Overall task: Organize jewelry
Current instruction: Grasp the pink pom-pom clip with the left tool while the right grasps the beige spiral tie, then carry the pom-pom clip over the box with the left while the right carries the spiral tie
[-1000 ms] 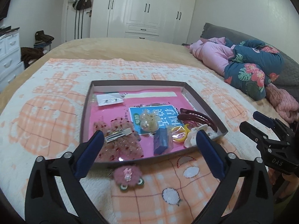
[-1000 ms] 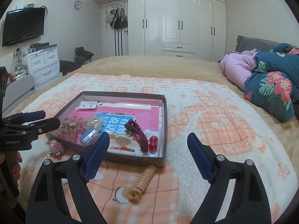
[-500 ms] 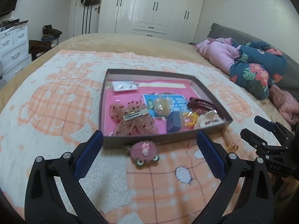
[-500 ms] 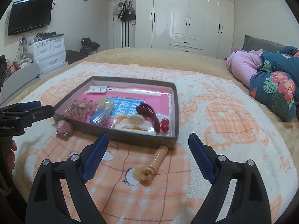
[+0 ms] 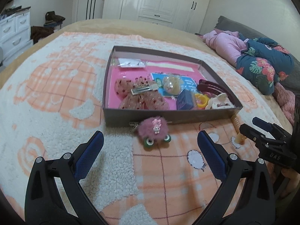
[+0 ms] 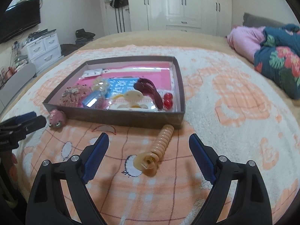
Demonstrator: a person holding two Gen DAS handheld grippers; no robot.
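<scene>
my left gripper (image 5: 150, 140) jaws apart, empty, fluffy pink clip (image 5: 152, 131) just ahead between tips. right gripper (image 6: 149, 143) jaws apart, spiral clip (image 6: 159, 144) between them. both outside box (image 5: 168, 119), so lined up for pickup.

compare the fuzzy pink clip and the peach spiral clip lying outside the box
The fuzzy clip is round, furry and dark pink with a small figure on top; the spiral clip is long, smooth, ribbed and peach. The fuzzy clip sits before the box's near wall, the spiral clip at its right corner. Both lie on the blanket, ungripped.

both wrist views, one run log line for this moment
left gripper: open, over fuzzy pink clip | right gripper: open, over peach spiral clip | both outside box
</scene>
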